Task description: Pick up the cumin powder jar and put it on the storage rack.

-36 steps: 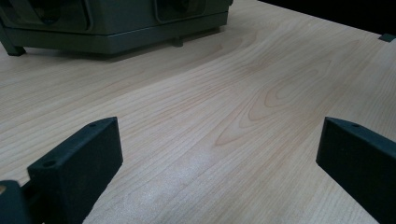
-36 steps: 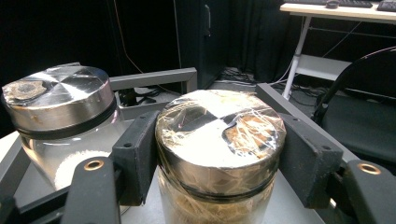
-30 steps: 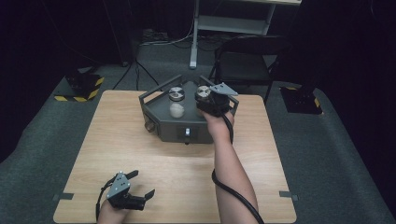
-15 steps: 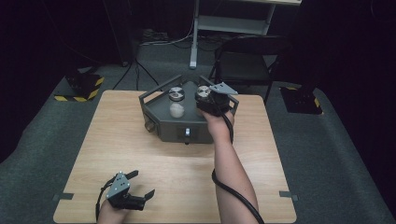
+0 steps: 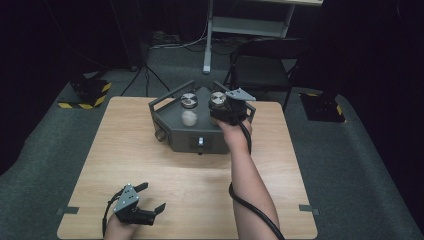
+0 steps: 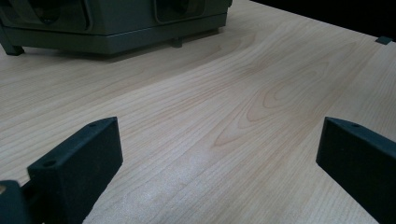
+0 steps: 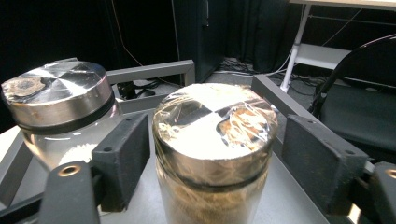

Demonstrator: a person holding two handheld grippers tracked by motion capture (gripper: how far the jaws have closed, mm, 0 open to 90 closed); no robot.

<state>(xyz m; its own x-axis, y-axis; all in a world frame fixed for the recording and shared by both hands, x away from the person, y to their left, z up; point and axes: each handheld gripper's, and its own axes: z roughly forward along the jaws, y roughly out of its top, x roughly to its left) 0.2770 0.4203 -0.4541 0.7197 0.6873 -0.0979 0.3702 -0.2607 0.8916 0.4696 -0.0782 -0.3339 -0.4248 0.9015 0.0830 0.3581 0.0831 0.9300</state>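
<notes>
Right tongs: jaws have just been opening, now standing either side of a jar, small gaps showing.
Nearer jar: shiny metal lid, brownish contents.
Second jar: farther left, metal lid, white contents.
Tray: grey, railed.
Background: dark chair.

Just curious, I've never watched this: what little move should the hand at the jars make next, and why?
Probably close the right gripper on the near jar: its jaws have just been opening, stand either side of the metal lid, and the pads do not yet touch.
</notes>
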